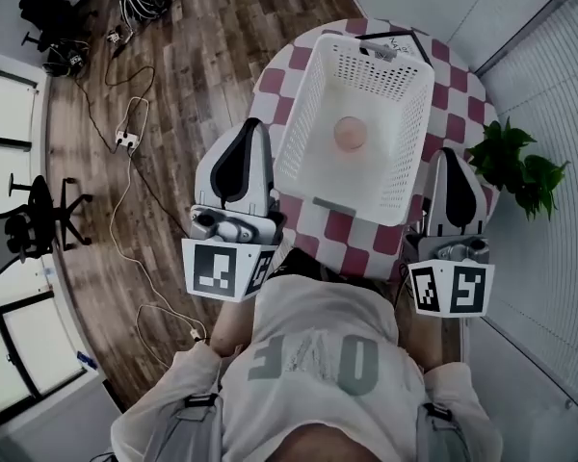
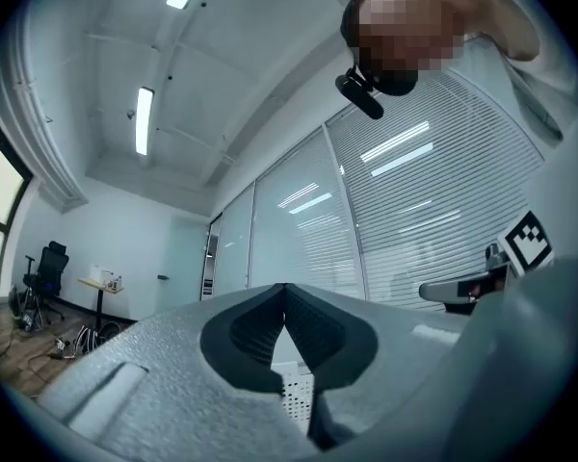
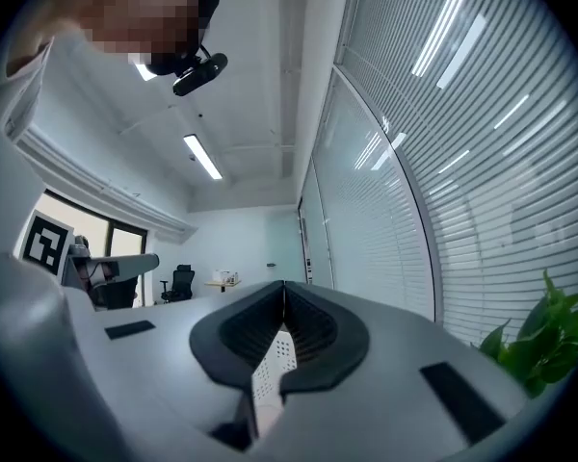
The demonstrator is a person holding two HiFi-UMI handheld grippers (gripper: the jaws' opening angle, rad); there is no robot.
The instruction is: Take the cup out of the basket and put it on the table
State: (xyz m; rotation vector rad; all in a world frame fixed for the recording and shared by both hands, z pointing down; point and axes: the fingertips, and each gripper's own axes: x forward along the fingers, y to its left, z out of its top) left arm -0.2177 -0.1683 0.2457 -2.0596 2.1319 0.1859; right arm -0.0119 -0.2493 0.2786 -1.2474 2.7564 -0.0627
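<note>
A white perforated basket (image 1: 397,85) stands on the round table (image 1: 279,70) with its red and white chequered cloth. A pink cup (image 1: 351,135) sits upright on the basket's bottom. My left gripper (image 1: 257,125) is beside the basket's left wall, shut and empty. At the basket's right near corner is my right gripper (image 1: 450,154), also shut and empty. In the left gripper view the left gripper (image 2: 285,292) has its jaws meeting, with a bit of the basket (image 2: 297,397) below them. The right gripper (image 3: 284,287) looks the same in its own view, with a bit of the basket (image 3: 268,372) behind.
A potted green plant (image 1: 515,166) stands right of the table by a glass wall with blinds. A dark flat thing (image 1: 393,42) lies at the table's far edge. Cables and a power strip (image 1: 127,139) trail over the wooden floor, and an office chair (image 1: 29,221) stands far left.
</note>
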